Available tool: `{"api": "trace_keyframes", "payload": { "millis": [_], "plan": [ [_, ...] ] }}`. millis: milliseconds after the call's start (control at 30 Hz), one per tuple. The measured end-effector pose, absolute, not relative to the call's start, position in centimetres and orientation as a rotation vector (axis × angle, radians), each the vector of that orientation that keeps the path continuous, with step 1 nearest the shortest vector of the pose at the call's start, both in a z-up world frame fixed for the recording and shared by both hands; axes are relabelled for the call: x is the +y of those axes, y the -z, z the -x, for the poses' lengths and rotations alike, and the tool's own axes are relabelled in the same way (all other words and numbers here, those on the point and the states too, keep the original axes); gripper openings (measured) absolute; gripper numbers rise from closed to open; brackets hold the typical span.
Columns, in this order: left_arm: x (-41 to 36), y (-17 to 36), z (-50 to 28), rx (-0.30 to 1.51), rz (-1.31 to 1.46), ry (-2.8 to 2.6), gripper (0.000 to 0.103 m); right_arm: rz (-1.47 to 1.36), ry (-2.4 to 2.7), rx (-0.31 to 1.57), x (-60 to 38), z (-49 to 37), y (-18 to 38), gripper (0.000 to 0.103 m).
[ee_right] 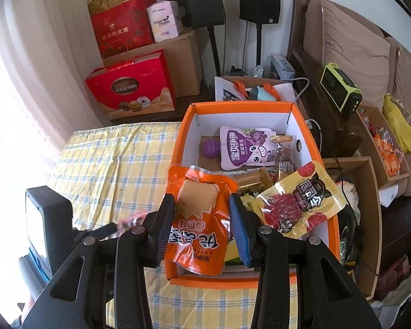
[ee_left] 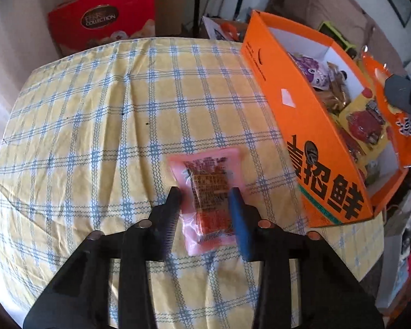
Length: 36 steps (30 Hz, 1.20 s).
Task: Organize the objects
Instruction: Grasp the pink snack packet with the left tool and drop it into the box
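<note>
A pink snack packet [ee_left: 208,194] lies on the yellow checked tablecloth [ee_left: 96,115]. My left gripper [ee_left: 205,200] straddles it with a finger on each side, jaws partly open around it. My right gripper [ee_right: 202,208] is shut on an orange snack pouch [ee_right: 200,219] and holds it above the near end of the open orange box [ee_right: 178,148]. The box also shows in the left wrist view [ee_left: 296,104] at the right. Inside it lie a purple drink pouch [ee_right: 246,148], a yellow meat-snack bag [ee_right: 301,200] and small wrapped snacks.
A red gift box [ee_left: 104,16] stands beyond the table's far edge. Cardboard boxes, a white bag [ee_right: 249,90], speakers on stands and a sofa [ee_right: 356,49] crowd the floor behind and right of the orange box.
</note>
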<state>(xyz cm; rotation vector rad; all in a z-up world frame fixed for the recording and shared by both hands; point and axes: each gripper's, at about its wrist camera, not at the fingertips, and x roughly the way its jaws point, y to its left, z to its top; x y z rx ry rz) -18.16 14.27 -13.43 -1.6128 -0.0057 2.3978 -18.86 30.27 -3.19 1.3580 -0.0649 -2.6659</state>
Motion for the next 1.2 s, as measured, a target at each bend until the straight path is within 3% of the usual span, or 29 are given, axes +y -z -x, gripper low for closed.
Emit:
{"api": "trace_keyframes", "payload": {
  "millis": [200, 600, 1200],
  "plan": [
    [13.2, 11.9, 18.4, -0.021, 1.571, -2.394, 0.021, -1.352, 2.664, -0.065, 29.9, 18.7, 3.1, 0.04],
    [13.6, 3.5, 19.6, -0.052, 1.385, -2.437, 0.021, -1.34, 2.695, -0.062, 31.3, 18.8, 2.0, 0.04],
    [20.8, 1.5, 20.9, -0.053, 1.335, -2.381, 0.022, -1.351, 2.757, -0.07, 35.4, 18.8, 1.4, 0.04]
  ]
}}
